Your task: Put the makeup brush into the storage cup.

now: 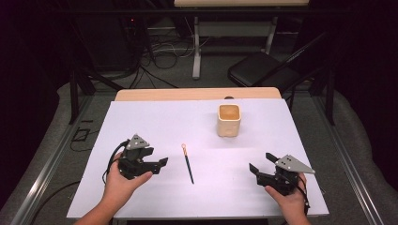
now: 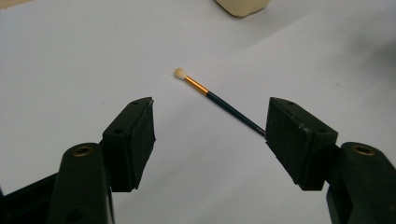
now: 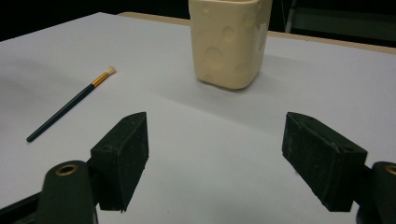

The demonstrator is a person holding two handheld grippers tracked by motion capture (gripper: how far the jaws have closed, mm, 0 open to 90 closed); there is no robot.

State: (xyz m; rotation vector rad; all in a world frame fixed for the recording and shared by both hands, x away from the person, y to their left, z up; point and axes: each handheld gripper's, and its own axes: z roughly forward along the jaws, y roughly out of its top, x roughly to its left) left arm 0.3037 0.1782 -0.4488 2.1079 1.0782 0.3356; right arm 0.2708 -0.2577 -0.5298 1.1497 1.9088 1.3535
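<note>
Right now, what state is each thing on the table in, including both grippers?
Dark-handled paintbrush with gold ferrule: lying flat on the white sheet, untouched.
Cream square dimpled cup: upright, nothing visible inside.
Left gripper: open, holding nothing, pointed toward the brush.
Right gripper: open, holding nothing.

In the left gripper view, the far end of the paintbrush (image 2: 219, 100) handle is hidden behind one pad of the left tongs (image 2: 210, 140), and the cream cup (image 2: 243, 5) is cut off by the top edge, so that just its base is seen. In the right gripper view, the cup's (image 3: 229, 42) rim is cut off by the top edge. In the high view, the inside of the cup (image 1: 229, 120) is too small to be made out, and the bench's (image 1: 141, 94) near edge is cut off below.
</note>
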